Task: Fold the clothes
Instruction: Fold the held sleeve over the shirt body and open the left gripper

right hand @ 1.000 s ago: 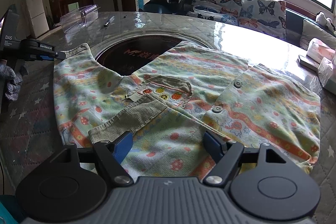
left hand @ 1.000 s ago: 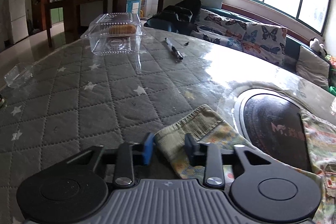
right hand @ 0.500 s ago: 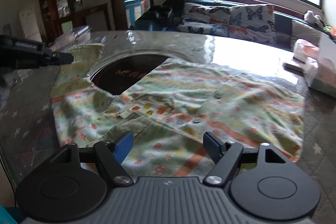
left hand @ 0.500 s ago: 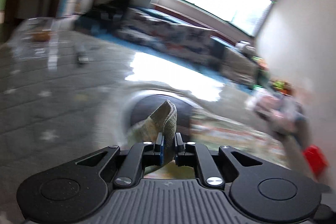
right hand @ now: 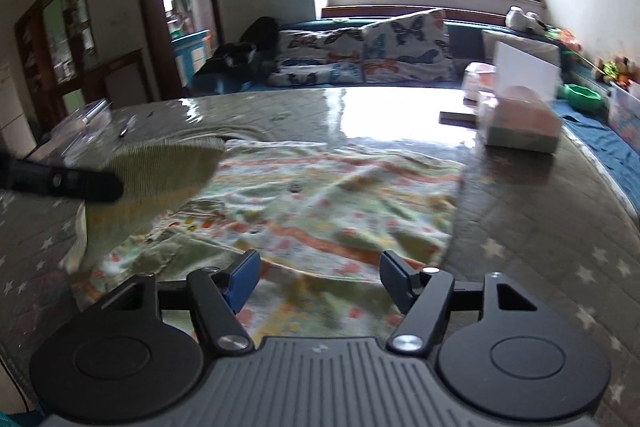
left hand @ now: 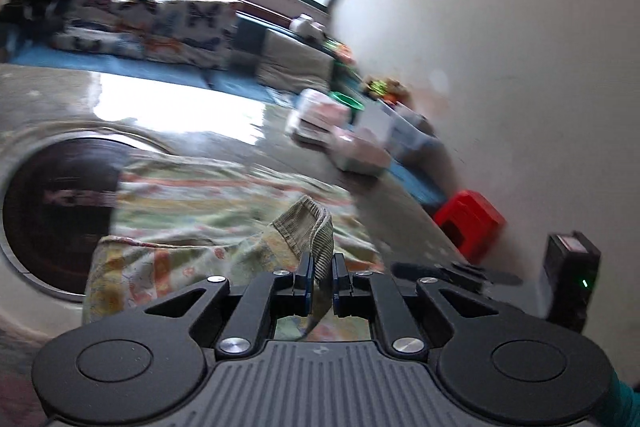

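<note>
A small printed cardigan (right hand: pixel 320 203), pale green with orange stripes, lies spread on the table. My left gripper (left hand: pixel 320 277) is shut on its ribbed olive sleeve cuff (left hand: pixel 312 227) and holds it lifted over the garment body (left hand: pixel 192 211). In the right wrist view the lifted cuff (right hand: pixel 160 167) hangs from the left gripper's finger (right hand: pixel 60 181) at the left. My right gripper (right hand: pixel 320 277) is open and empty, low over the cardigan's near hem.
The quilted grey table cover (right hand: pixel 560 227) has a round dark hotplate inset (left hand: pixel 52 203) partly under the cardigan. Tissue boxes (right hand: pixel 520 123) stand at the table's right. A clear plastic box (right hand: pixel 86 121) and pen are far left. A red stool (left hand: pixel 468 223) stands by the wall.
My left gripper closed on the sleeve cuff, lifted it and swung it right, over the cardigan body. My right gripper stayed open, shifting slightly toward the near hem.
</note>
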Tool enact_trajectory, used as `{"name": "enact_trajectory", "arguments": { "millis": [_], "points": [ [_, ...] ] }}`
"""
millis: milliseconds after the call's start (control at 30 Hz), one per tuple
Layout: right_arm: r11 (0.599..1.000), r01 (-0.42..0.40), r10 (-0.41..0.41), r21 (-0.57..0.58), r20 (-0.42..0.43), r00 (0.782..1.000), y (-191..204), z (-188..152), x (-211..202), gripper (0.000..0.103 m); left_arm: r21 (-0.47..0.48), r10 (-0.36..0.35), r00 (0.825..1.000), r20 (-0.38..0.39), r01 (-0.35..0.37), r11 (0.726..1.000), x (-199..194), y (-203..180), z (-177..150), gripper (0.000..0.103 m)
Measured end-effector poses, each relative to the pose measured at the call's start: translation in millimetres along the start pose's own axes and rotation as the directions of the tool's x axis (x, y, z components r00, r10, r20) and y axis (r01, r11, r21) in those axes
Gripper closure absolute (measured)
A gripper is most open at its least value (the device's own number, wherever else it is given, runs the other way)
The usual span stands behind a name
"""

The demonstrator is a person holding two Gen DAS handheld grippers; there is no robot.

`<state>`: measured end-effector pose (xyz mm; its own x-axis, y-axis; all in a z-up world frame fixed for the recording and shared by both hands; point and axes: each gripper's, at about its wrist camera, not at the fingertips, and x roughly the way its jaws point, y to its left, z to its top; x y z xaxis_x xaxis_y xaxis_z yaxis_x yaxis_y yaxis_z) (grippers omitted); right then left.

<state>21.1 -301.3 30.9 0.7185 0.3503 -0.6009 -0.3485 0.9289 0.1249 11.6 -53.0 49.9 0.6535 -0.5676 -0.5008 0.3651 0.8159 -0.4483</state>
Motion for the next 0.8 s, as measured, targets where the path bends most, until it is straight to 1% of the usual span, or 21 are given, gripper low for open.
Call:
{"name": "enact_trajectory", "arguments": {
  "millis": [67, 167, 233, 333, 400, 467, 567, 667, 767, 800],
  "points": [
    [1.0, 0.015, -0.015, 0.024, 0.006, 1.0, -9, -1, -4, 0.039, 0.022, -0.031, 0.999, -0.025, 0.032, 0.999, 8, -9, -3, 0.093],
    [0.998, 0.024, -0.024, 0.054, 0.012, 1.0, -16, -3, -7, 0.043, 0.04, -0.05, 0.996, -0.076, 0.053, 0.998, 23, -17, -13, 0.092],
    [0.997, 0.023, -0.024, 0.069, 0.01, 1.0, -19, -3, -7, 0.047, 0.045, -0.068, 0.992, -0.107, 0.073, 0.996, 32, -20, -18, 0.089],
    [0.996, 0.013, -0.013, 0.084, -0.003, 1.0, -20, -4, -5, 0.052, 0.061, -0.057, 0.99, -0.132, 0.066, 0.996, 39, -21, -25, 0.081],
    [0.996, 0.003, -0.002, 0.09, -0.013, 1.0, -19, -5, -3, 0.053, 0.059, -0.056, 0.988, -0.142, 0.065, 0.996, 39, -18, -28, 0.064],
    [0.995, -0.008, 0.01, 0.095, -0.022, 1.0, -18, -5, -1, 0.056, 0.059, -0.05, 0.989, -0.14, 0.058, 0.997, 37, -14, -28, 0.061],
    [0.996, -0.036, 0.041, 0.087, -0.053, 0.998, -9, -9, 7, 0.058, 0.063, -0.017, 0.994, -0.106, 0.023, 0.998, 28, -4, -23, 0.058],
    [0.996, -0.053, 0.06, 0.071, -0.088, 0.994, -1, -13, 19, 0.061, 0.045, 0.057, 0.996, -0.073, -0.054, 0.998, 19, 16, -17, 0.057],
    [0.997, -0.053, 0.059, 0.062, -0.109, 0.992, 4, -17, 27, 0.063, 0.024, 0.142, 0.989, -0.049, -0.141, 0.99, 12, 38, -13, 0.057],
    [0.996, -0.055, 0.062, 0.065, -0.113, 0.992, 4, -18, 28, 0.068, 0.013, 0.172, 0.984, -0.044, -0.172, 0.985, 9, 47, -12, 0.057]
  ]
}}
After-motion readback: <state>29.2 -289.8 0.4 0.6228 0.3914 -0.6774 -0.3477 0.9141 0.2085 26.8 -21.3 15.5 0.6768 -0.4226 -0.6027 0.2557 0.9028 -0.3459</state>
